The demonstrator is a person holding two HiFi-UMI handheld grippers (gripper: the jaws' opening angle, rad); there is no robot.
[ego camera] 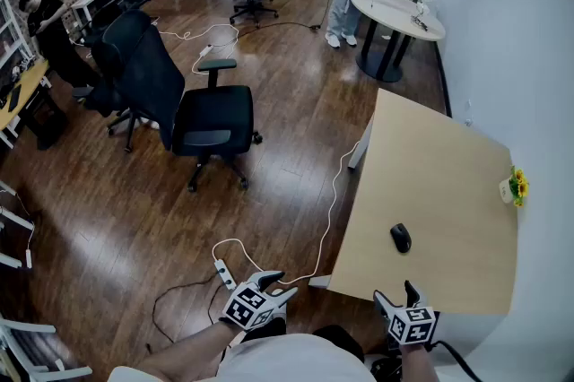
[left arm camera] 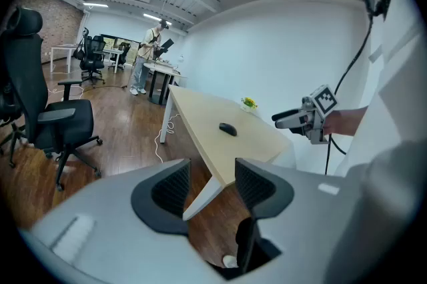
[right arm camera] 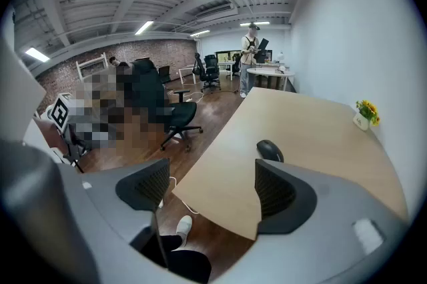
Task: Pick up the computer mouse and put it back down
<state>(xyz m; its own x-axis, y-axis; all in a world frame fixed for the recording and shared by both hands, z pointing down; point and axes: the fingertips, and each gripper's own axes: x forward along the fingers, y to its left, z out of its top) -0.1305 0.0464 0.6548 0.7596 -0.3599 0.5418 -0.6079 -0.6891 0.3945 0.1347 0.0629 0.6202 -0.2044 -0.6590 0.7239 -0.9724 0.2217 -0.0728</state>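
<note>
Right gripper (ego camera: 395, 292) hangs just off the desk's (ego camera: 430, 174) near edge, jaws wide apart, nothing btwn them. Left gripper (ego camera: 276, 283) is over the floor, jaws apart & empty too. Computer mouse (ego camera: 400, 238) lies on the desk nr that near edge.

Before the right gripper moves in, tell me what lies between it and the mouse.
Only bare tabletop. In the head view, the right gripper hangs at its near edge, with nothing but plain wood from there to the mouse.
</note>
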